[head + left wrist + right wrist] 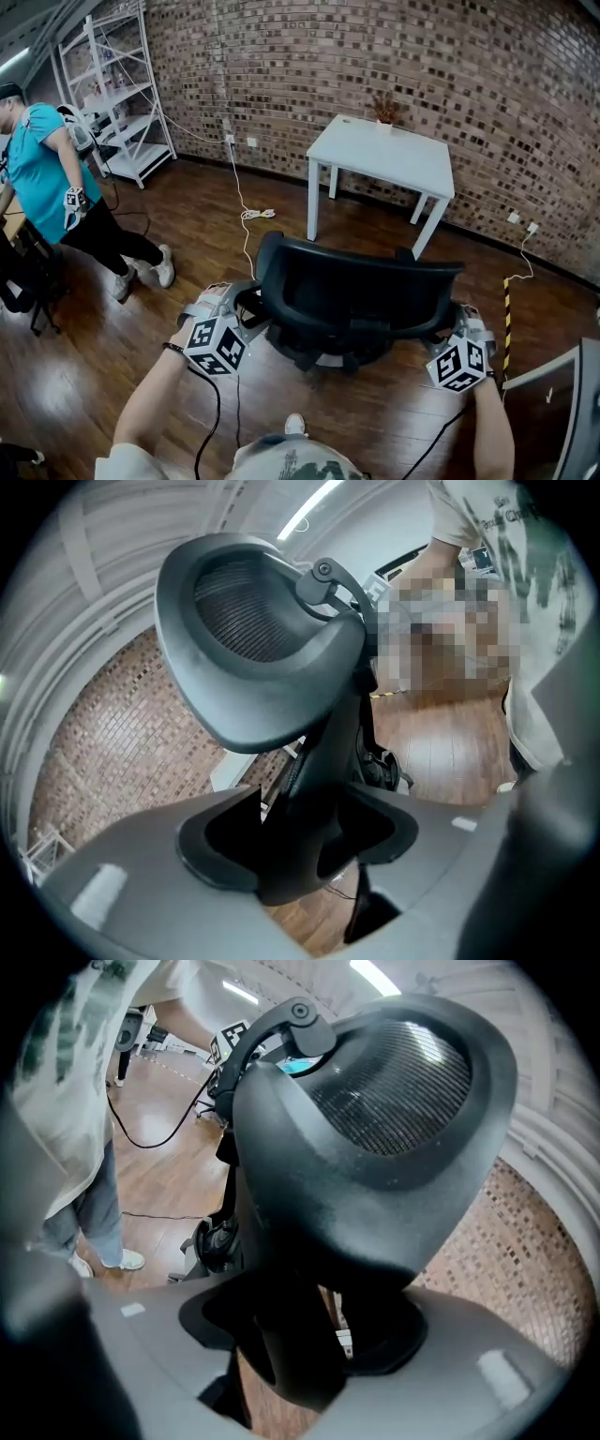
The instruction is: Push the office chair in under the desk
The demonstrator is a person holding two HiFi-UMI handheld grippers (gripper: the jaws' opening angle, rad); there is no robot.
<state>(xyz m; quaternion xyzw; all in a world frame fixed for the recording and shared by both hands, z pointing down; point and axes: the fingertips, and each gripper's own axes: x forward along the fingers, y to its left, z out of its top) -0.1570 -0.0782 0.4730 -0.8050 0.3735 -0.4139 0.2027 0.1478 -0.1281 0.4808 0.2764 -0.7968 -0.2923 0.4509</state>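
Forearms (155, 403) extended forward; left claw (247, 312), right claw (452, 325) each clamped on office chair (356, 291) backrest sides; desk (384, 155) well apart.

A loft-style workroom, part office, part test lab. A red-brown exposed brick wall (487, 84) runs behind a dark glossy wooden plank floor (187, 216). A white metal open shelving rack (114, 97) holds gear; a black mesh-backed office chair (356, 291) stands near a small white square table (384, 155) with a potted dried plant (384, 110); white power cables (255, 215) trail from wall sockets (251, 142).
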